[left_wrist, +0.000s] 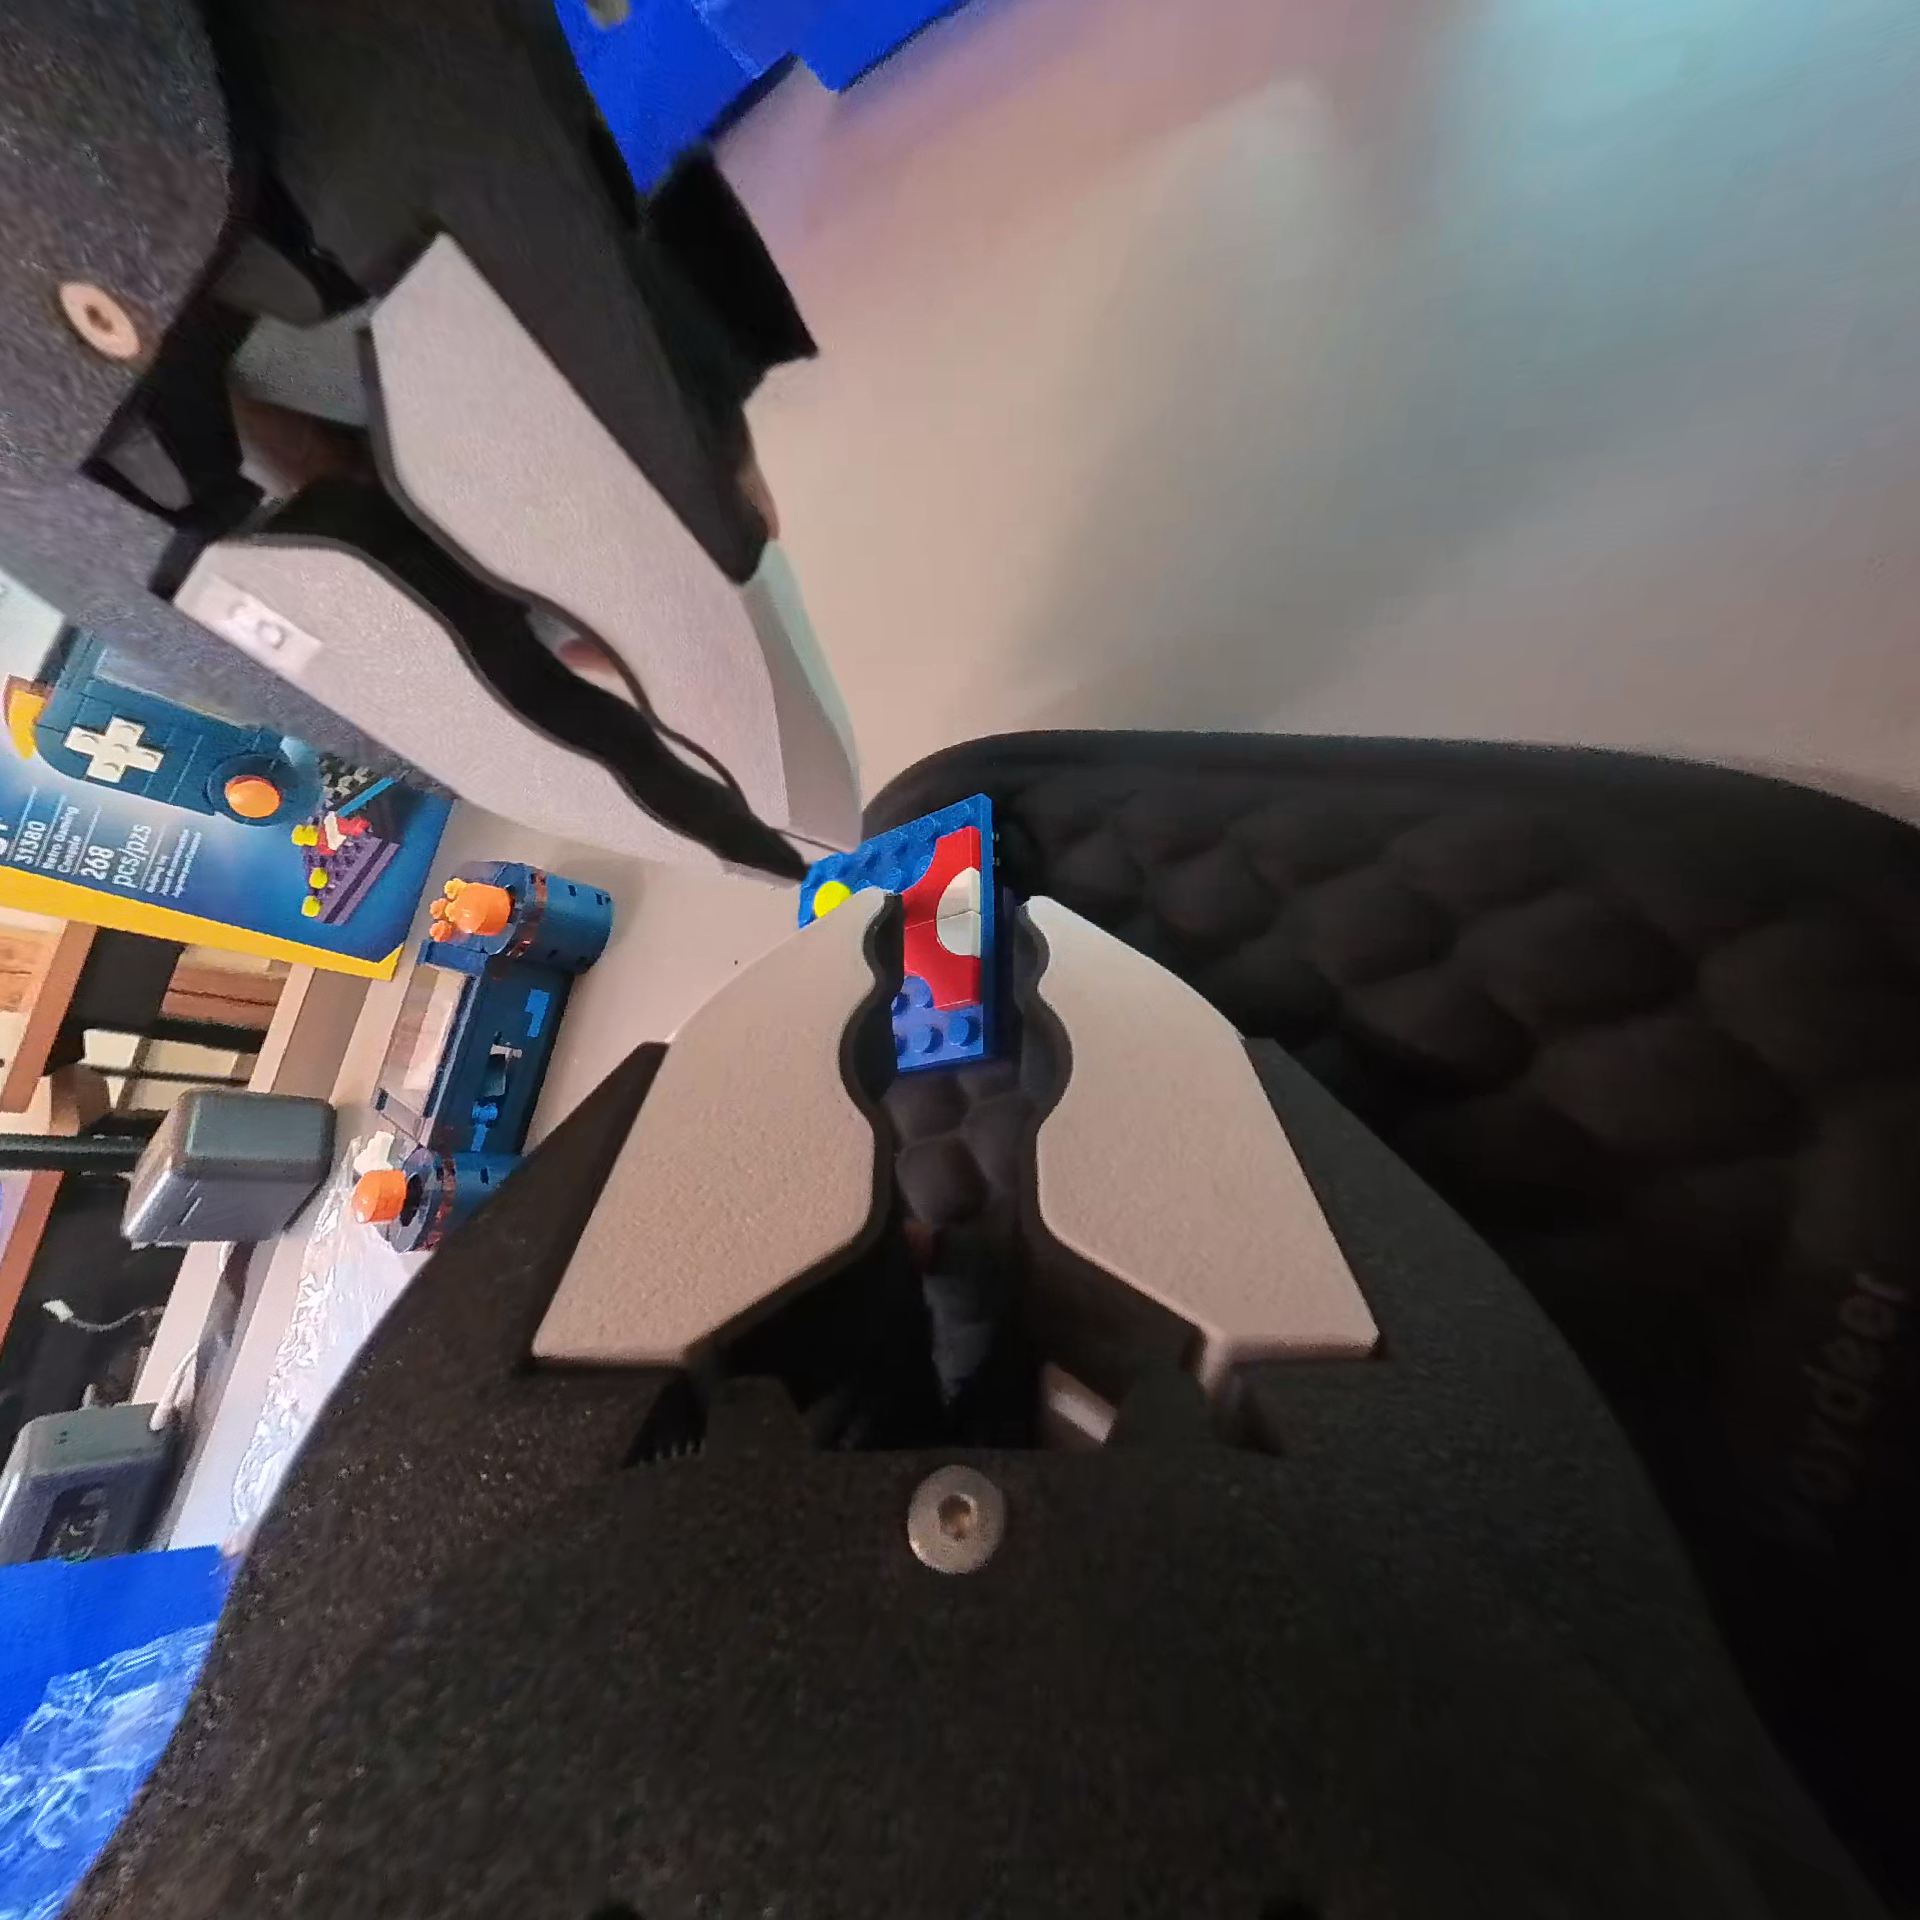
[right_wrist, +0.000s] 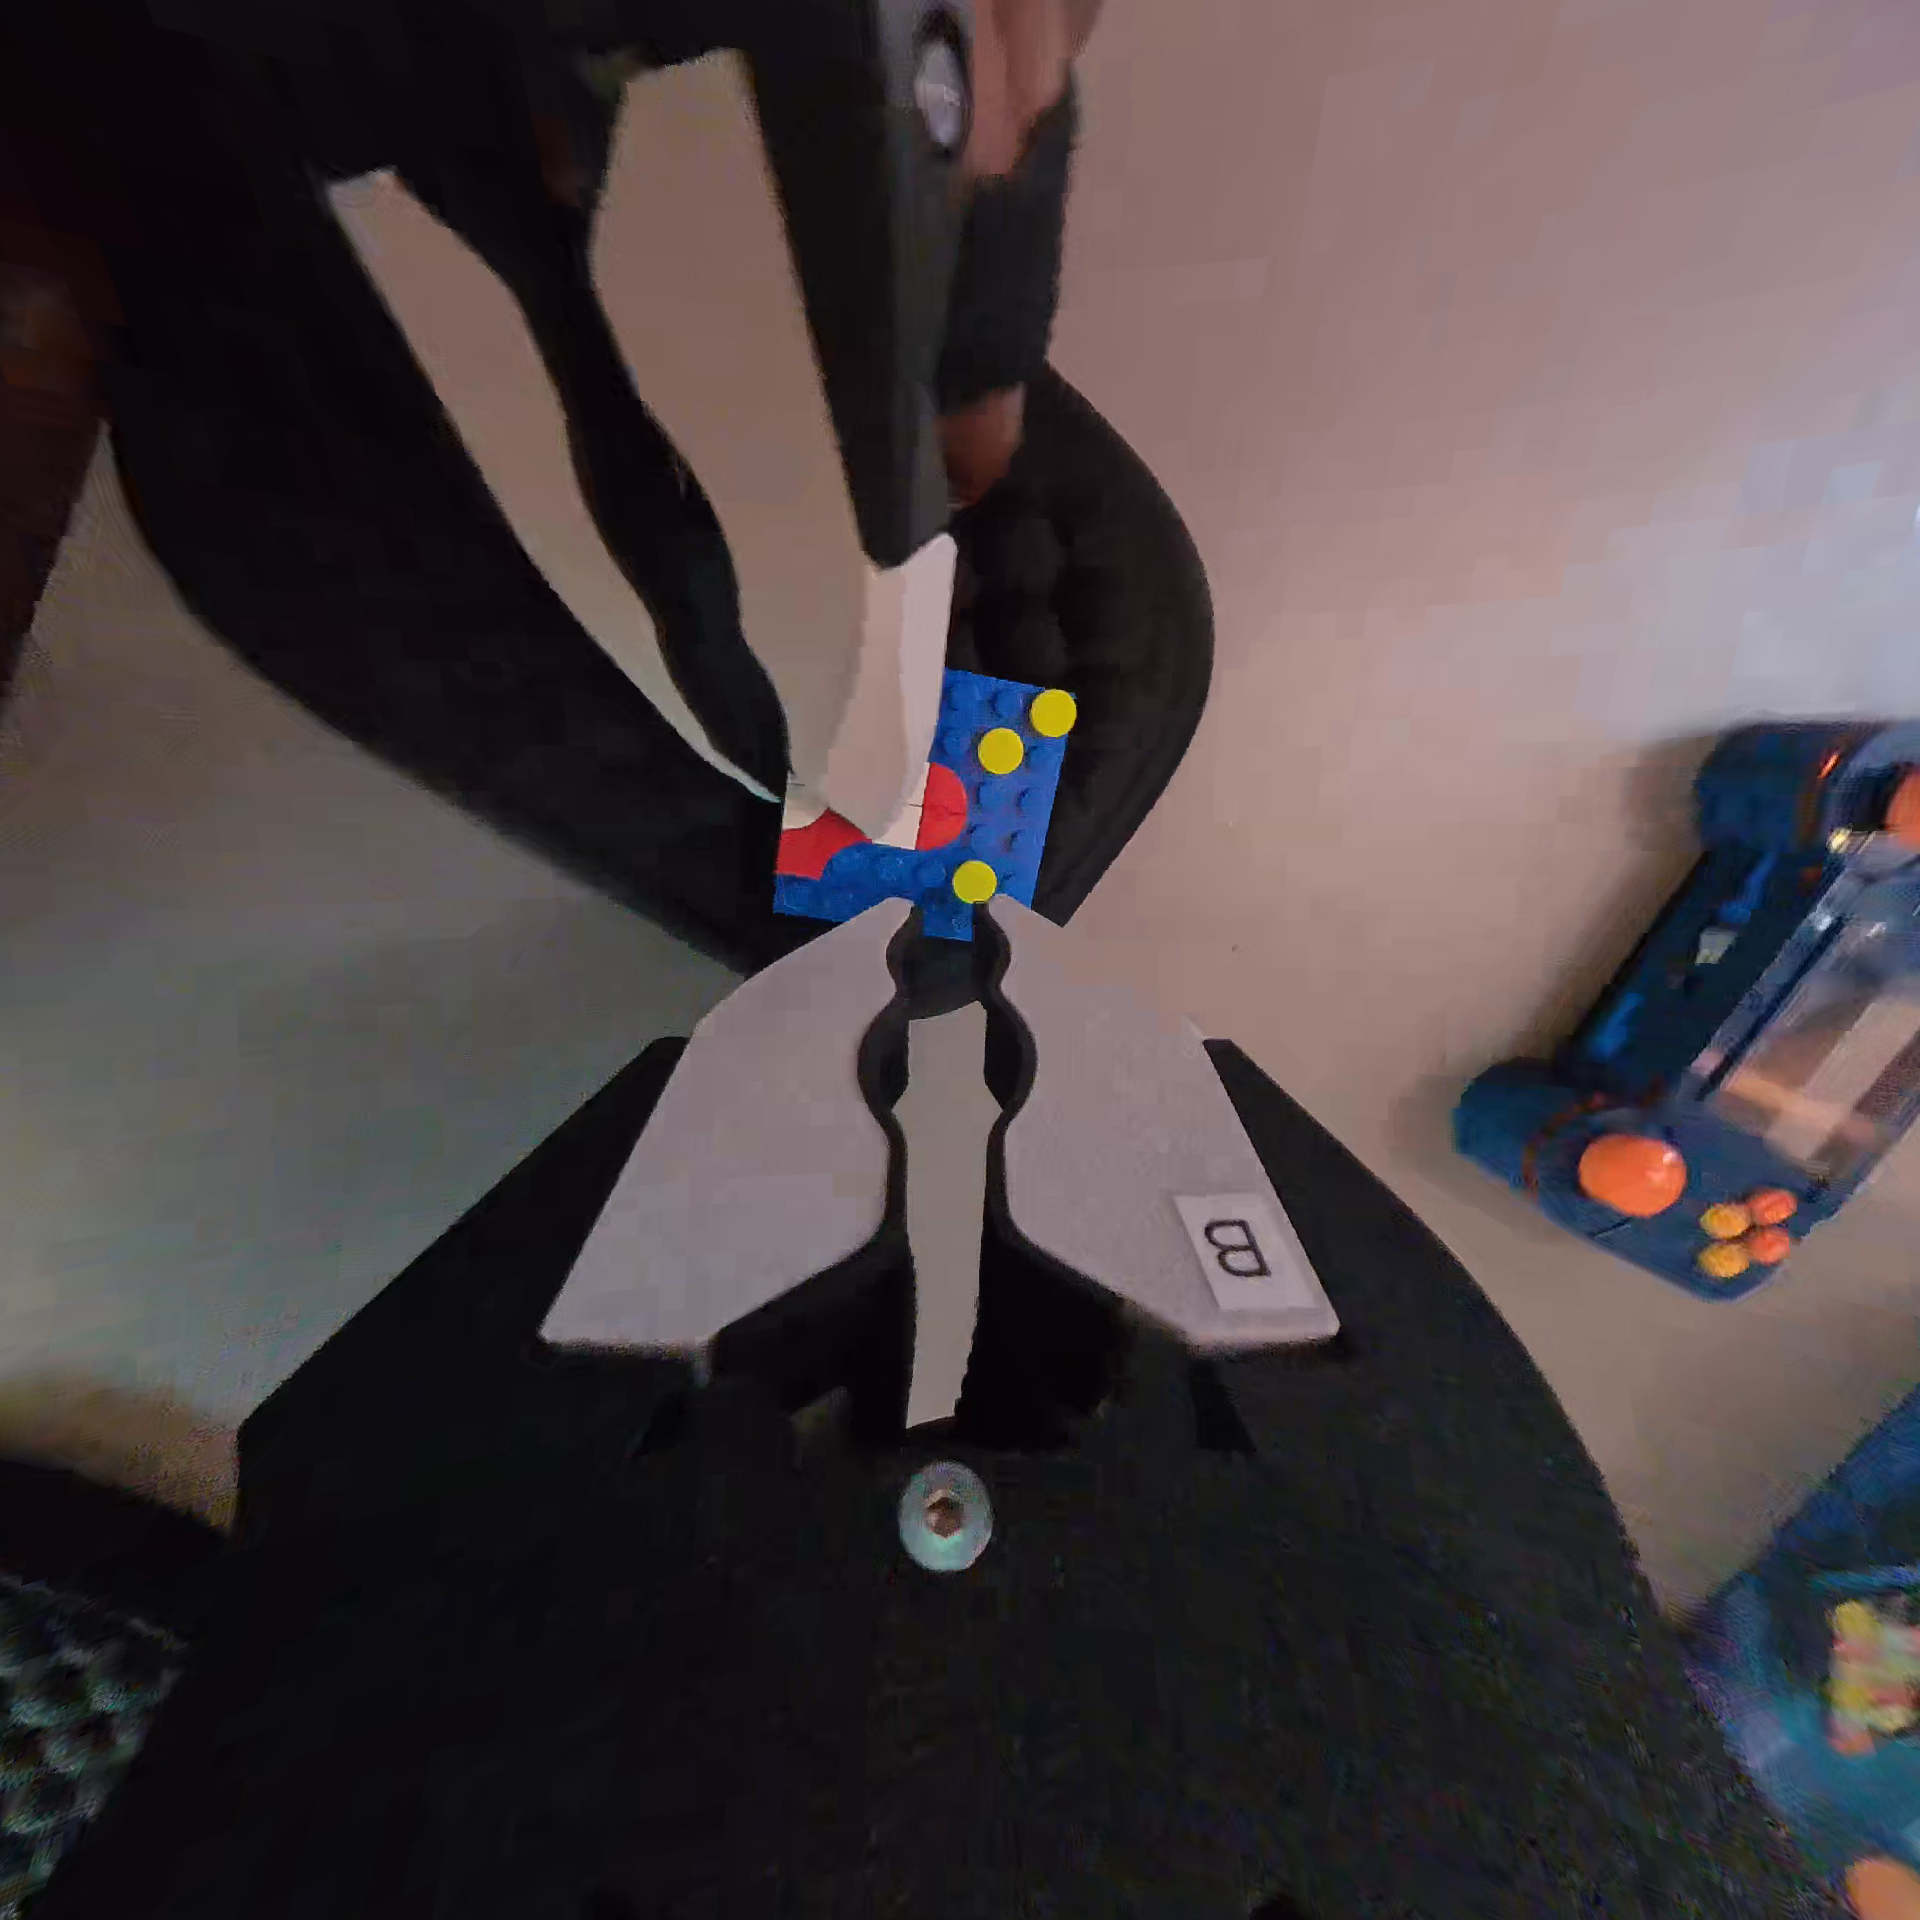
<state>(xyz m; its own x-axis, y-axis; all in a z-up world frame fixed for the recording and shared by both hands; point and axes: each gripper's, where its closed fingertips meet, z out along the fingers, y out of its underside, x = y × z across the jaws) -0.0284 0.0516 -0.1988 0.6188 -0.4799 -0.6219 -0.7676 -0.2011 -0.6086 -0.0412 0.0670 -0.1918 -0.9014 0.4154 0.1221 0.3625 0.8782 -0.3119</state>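
left: console model (left_wrist: 488, 1039), box (left_wrist: 208, 831) (close) | right: bare table (left_wrist: 1351, 416)

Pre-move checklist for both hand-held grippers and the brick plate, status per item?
1. Left hand-held gripper closed on the blue brick plate: ok.
2. Right hand-held gripper on the plate's edge: contact ok, firmness cannot tell.
3. Yellow round tiles seated on the plate: ok.
4. Red and white tiles in place: ok.
5. Blue toy console lies off to the side on the table: ok.
6. Black dimpled pad behind the plate, touching it: cannot tell.
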